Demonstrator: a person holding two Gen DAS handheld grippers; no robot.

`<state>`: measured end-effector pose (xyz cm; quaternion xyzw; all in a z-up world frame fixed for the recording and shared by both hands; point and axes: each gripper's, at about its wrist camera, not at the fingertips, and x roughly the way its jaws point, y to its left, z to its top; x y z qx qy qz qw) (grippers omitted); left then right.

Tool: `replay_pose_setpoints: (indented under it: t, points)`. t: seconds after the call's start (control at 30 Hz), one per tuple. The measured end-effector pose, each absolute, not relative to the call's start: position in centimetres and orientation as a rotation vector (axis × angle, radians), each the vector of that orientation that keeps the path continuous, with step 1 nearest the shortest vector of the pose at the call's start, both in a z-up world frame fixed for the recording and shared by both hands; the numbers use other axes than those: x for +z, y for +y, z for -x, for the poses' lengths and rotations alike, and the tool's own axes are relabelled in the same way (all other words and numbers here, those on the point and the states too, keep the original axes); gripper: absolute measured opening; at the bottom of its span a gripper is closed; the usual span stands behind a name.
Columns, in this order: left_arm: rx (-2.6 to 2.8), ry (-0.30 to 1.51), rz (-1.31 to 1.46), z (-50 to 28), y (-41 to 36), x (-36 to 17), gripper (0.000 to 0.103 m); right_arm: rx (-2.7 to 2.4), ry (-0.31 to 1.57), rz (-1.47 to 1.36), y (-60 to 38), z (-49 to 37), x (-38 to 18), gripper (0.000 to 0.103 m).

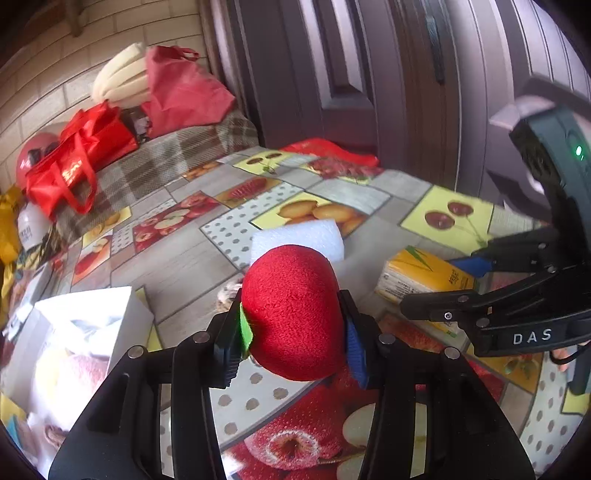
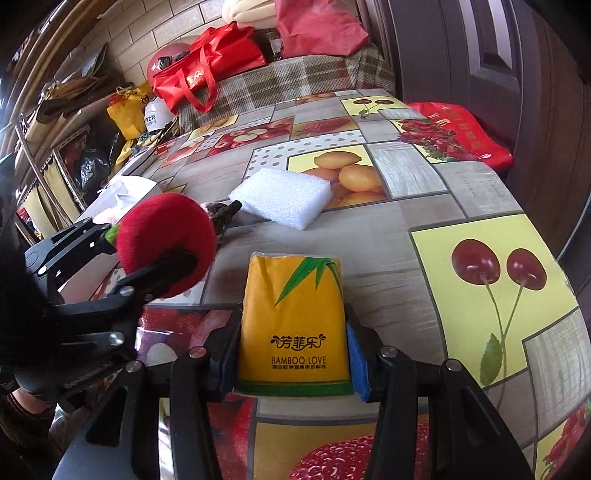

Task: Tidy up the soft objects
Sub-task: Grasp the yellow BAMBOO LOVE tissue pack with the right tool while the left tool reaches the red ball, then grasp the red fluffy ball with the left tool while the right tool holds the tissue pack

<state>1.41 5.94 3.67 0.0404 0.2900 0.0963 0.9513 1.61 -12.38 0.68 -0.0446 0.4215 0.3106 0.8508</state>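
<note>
- My left claw (image 1: 293,332) pinches one red plush ball (image 1: 295,310); the green pad presses its left side and the blue pad its right. The ball sits lifted clear of the table (image 1: 199,273).
- My right claw (image 2: 293,354) pinches one yellow tissue pack (image 2: 293,325) between its two fingers. The pack stands upright, its lower edge at the table.
- Pack markings: three Chinese characters in black, then "BAMBOO LOVE" beneath them, then a smaller line I cannot read. A green bamboo-leaf graphic occupies the upper right corner.
- One white foam block (image 2: 282,197) lies flat on the table beyond both claws, over a lemon print.
- One small grey-brown furry item (image 2: 221,214) lies just beside the block's near-left corner; its type cannot be determined.
- One white open box (image 1: 85,332) stands at the table's left edge with pale soft items inside; their count cannot be determined.
- In the left wrist view, the right claw's housing reads "DAS" in white letters.
- The tablecloth carries fruit panels: cherries, lemons, apples, strawberries.
- Beyond the table, on a plaid-covered surface (image 2: 295,79): one red tote bag (image 2: 207,68) with white lettering I cannot read, and one red cloth bag (image 2: 317,29).
- One flat red bag (image 2: 469,136) lies at the table's far right corner.
</note>
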Motion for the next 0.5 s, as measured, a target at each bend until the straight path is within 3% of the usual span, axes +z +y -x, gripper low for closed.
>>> replay_pose_setpoints:
  t: [0.5]
  points:
    - [0.264, 0.422, -0.072, 9.6, 5.6, 5.4, 0.046, 0.64, 0.679, 0.168, -11.0, 1.1, 2.8, 0.049]
